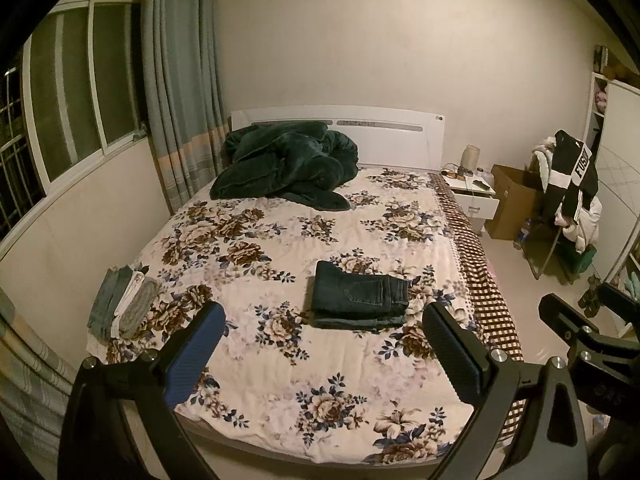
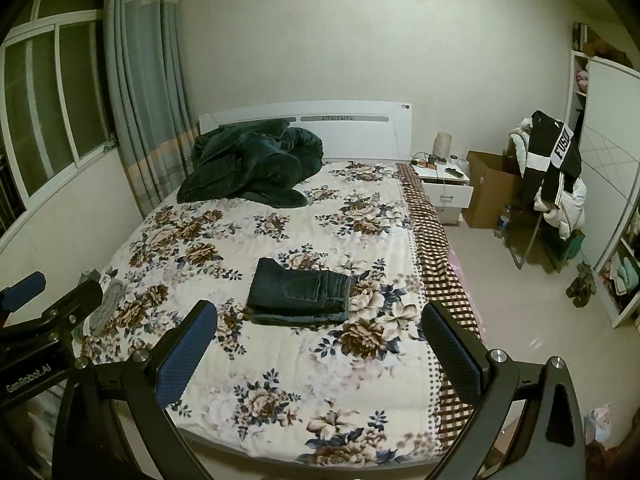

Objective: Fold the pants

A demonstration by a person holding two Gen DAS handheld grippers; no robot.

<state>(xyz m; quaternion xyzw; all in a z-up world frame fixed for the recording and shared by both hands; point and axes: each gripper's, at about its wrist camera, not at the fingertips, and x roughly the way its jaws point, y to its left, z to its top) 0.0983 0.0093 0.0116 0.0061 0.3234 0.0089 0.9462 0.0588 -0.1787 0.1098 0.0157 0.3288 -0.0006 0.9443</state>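
Observation:
A pair of dark blue jeans (image 1: 358, 294) lies folded into a neat rectangle on the floral bedspread (image 1: 280, 360), near the middle of the bed; it also shows in the right wrist view (image 2: 298, 292). My left gripper (image 1: 324, 344) is open and empty, held above the foot of the bed, well short of the jeans. My right gripper (image 2: 320, 344) is open and empty too, at about the same distance. Each gripper shows at the edge of the other's view: the right one (image 1: 580, 320), the left one (image 2: 40, 300).
A row of folded grey and white clothes (image 1: 120, 304) lies at the bed's left edge. A dark green blanket (image 1: 280, 164) is heaped by the white headboard. A nightstand (image 1: 474, 192), a cardboard box (image 1: 516, 200) and a chair piled with clothes (image 1: 572, 184) stand to the right.

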